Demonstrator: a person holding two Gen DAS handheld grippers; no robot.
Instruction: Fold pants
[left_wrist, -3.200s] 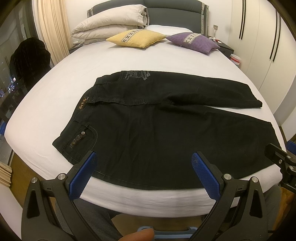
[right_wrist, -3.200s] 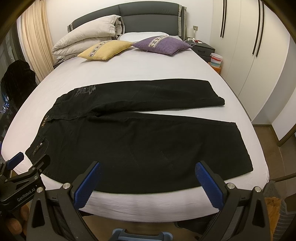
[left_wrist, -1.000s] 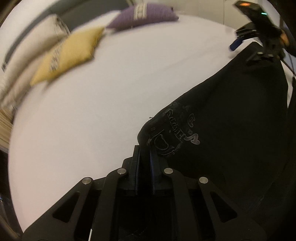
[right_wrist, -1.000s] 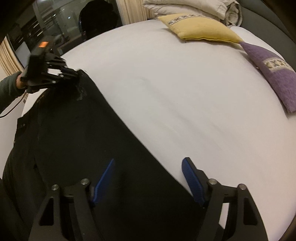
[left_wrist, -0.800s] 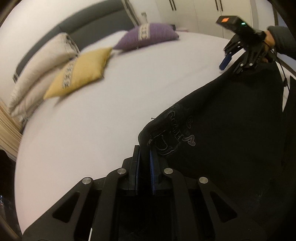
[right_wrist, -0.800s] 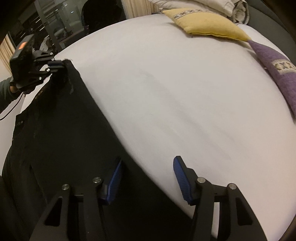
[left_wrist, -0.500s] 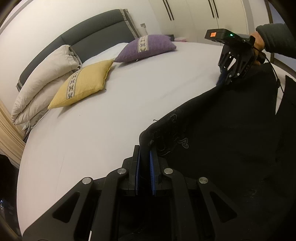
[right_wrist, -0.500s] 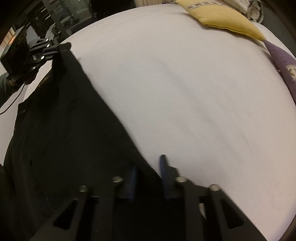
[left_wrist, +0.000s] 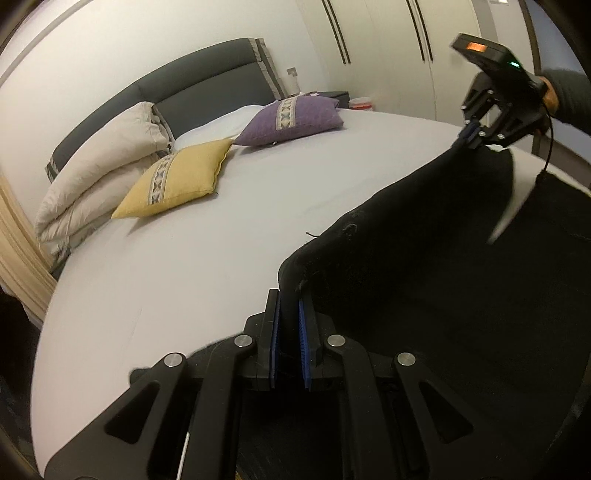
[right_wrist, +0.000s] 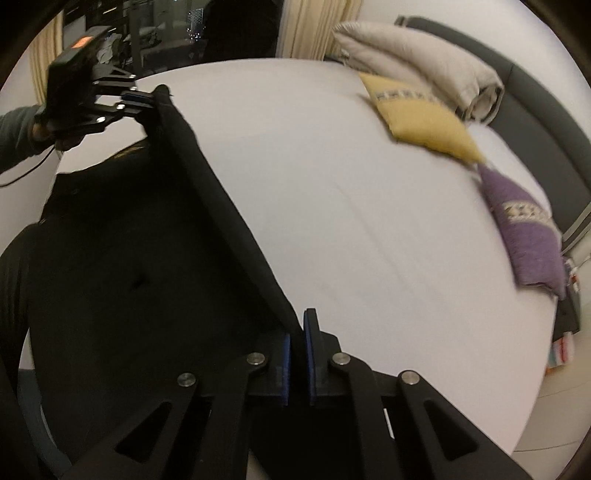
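Both grippers clamped on the black pants: left gripper pinches one corner of the raised edge, right gripper the other. Edge held taut above the bed, rest draping toward its foot, away from the yellow pillow.

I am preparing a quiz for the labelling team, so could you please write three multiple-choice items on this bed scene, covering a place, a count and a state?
1. Where does the yellow square cushion lie?
A. between the folded beige duvet and the purple cushion
B. on the floor
C. on the black pants

2. How many coloured cushions lie on the white bed?
A. one
B. two
C. four

3. What is the left gripper doing?
A. hanging open
B. resting on a cushion
C. clamping the pants' edge

Answers: 1 A, since it sits between the two; 2 B, one yellow and one purple; 3 C, black cloth is pinched between its blue pads, as with the right gripper.
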